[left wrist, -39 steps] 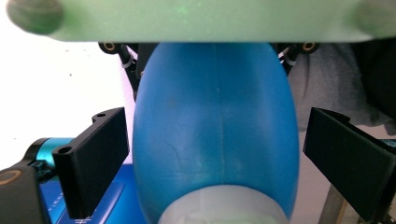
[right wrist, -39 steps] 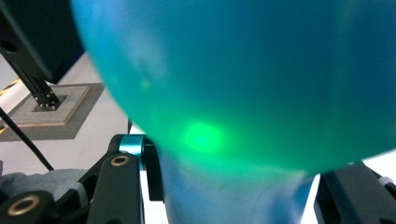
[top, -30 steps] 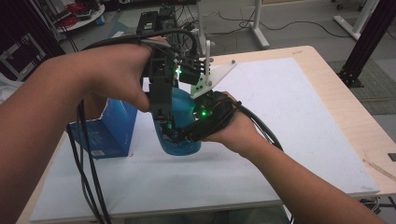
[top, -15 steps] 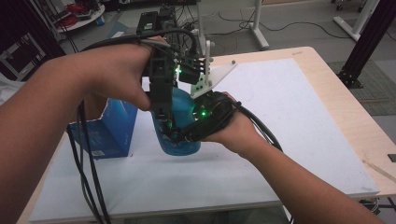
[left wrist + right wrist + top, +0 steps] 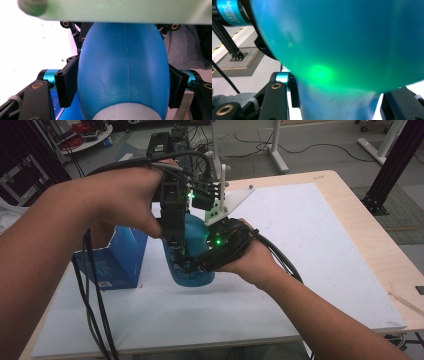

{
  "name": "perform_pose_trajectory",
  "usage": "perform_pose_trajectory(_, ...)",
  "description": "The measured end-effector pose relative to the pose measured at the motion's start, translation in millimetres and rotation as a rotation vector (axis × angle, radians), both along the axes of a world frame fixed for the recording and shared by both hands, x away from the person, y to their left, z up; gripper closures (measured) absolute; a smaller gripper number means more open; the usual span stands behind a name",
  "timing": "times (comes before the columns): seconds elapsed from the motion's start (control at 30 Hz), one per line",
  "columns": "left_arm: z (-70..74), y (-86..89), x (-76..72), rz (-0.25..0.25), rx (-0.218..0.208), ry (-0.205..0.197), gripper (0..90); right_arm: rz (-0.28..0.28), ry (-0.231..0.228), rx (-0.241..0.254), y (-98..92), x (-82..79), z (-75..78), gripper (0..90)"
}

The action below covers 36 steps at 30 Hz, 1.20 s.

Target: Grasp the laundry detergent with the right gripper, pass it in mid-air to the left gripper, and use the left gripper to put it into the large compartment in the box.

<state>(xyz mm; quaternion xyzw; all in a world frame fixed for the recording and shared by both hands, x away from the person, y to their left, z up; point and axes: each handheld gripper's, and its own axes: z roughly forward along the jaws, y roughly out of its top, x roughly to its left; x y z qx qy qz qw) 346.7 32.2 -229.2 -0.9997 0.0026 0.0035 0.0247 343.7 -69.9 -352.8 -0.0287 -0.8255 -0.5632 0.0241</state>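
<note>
- The blue bottle [image 5: 192,265] stands near the centre of the high view, on the white mat [image 5: 310,245] that covers the pale wooden table [image 5: 370,240]. Its plastic body is smooth, rounded like an egg, with a thin mould seam down the middle and a greyish-white neck at the bottom edge of the left gripper view.
- The left gripper [image 5: 175,240] comes down on the bottle from above. Its jaws have just been closing, and in the left gripper view the two flat black pads [image 5: 65,82] press on the bottle's both sides, so it grasps the bottle.
- The right gripper [image 5: 200,265] lies almost level at the lower part of the bottle, and its jaws clamp the narrower part there; in the right gripper view the bottle [image 5: 342,40] looks teal and glossy, with a green light spot on it.
- A blue cardboard box [image 5: 117,260] with a small label stands just left of the bottle.
- The hands and black cables [image 5: 95,310] hide most of the bottle in the high view; its foot is hard to make out.
- In the left gripper view a blurred pale plate cuts off the bottle's far end.
</note>
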Motion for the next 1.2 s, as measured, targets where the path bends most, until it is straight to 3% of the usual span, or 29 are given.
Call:
perform_pose_trajectory(0.77,-0.7,-1.6,-0.3,0.015,-0.002,0.023,39.1,0.004,-0.011,-0.008,-1.2,-1.0,0.9,46.9)
perform_pose_trajectory(0.87,-0.8,-2.2,-0.5,0.037,0.001,0.032,39.6,0.011,-0.008,-0.009,-1.7,-1.2,1.0,47.0)
perform_pose_trajectory(1.2,3.3,-2.1,-2.9,0.059,-0.014,0.016,40.1,0.016,-0.014,0.005,-4.0,-0.6,2.7,46.7)
